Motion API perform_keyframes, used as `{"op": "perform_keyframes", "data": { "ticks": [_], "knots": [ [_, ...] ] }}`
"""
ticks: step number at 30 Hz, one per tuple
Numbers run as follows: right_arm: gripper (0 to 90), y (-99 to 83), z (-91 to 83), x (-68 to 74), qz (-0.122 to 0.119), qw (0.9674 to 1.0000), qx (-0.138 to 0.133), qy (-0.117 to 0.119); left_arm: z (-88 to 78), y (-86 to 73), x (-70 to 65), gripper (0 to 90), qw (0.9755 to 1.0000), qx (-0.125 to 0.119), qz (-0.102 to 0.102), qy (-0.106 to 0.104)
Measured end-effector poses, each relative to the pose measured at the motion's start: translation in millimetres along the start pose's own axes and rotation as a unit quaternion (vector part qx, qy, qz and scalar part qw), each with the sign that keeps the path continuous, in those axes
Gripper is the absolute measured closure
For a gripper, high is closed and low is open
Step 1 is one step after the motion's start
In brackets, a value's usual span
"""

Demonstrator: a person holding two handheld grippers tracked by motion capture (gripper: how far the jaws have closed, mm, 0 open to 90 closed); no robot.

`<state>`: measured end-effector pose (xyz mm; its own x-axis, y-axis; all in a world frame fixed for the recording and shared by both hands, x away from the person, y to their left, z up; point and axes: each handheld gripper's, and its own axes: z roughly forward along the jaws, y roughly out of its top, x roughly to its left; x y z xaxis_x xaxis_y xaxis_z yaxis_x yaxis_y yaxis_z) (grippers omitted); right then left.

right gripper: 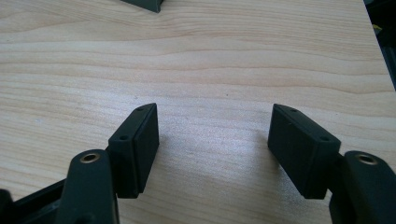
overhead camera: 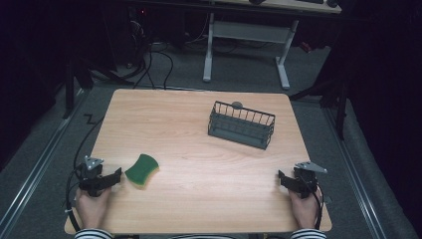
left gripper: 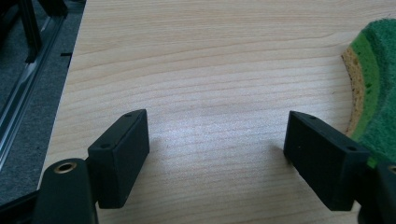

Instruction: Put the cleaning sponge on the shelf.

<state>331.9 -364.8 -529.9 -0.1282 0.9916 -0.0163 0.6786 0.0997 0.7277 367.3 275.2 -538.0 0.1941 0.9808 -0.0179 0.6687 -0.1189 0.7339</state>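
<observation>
1. The left tool (overhead camera: 115, 175) rests at the near left of the wooden surface (overhead camera: 199, 149), jaws spread wide with bare wood between them.
2. The green sponge (overhead camera: 142, 170) lies flat just beside its right jaw, perhaps touching.
3. The right tool (overhead camera: 282, 178) sits at the near right, jaws wide apart and empty.
4. A dark wire basket (overhead camera: 242, 124) stands farther back, well apart from both.

Light wooden table (overhead camera: 199, 199), rounded corners, on grey carpet floor (overhead camera: 45, 149); white-legged desk (overhead camera: 246, 32) behind it; black cables (overhead camera: 159, 59) trailing across floor; metal rail (overhead camera: 35, 164) along left; surroundings dark, table lit from above
</observation>
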Motion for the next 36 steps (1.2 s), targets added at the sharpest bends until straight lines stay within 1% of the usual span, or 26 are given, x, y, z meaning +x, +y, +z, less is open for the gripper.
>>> {"op": "perform_keyframes", "data": {
  "ticks": [22, 28, 32, 33, 35, 36],
  "knots": [
    [33.7, 0.1, 0.0, 0.1, -0.001, 1.0000, 0.000, 0.001, 0.1, 0.0, 0.0, 22.9, 1.0000, -0.001, 0.000, 0.000],
    [36.1, 0.2, -0.1, 0.0, -0.001, 1.0000, 0.000, 0.003, 0.1, 0.0, 0.0, 22.9, 1.0000, -0.001, -0.001, 0.000],
    [41.2, 1.0, -0.7, -0.5, 0.004, 1.0000, 0.001, 0.000, 0.1, 0.0, 0.1, 22.8, 1.0000, -0.001, 0.000, 0.000],
    [42.1, 1.6, -1.1, -1.1, 0.007, 1.0000, 0.003, 0.003, 0.1, 0.0, 0.1, 22.8, 1.0000, -0.001, 0.000, 0.000],
    [42.9, 3.4, -1.9, -2.7, 0.020, 0.9996, 0.006, 0.017, 0.1, 0.0, 0.0, 22.8, 1.0000, -0.001, -0.001, 0.000],
    [43.2, 4.2, -2.2, -2.9, 0.021, 0.9996, 0.007, 0.020, 0.1, 0.0, 0.1, 22.8, 1.0000, 0.000, 0.000, 0.000]
  ]
}}
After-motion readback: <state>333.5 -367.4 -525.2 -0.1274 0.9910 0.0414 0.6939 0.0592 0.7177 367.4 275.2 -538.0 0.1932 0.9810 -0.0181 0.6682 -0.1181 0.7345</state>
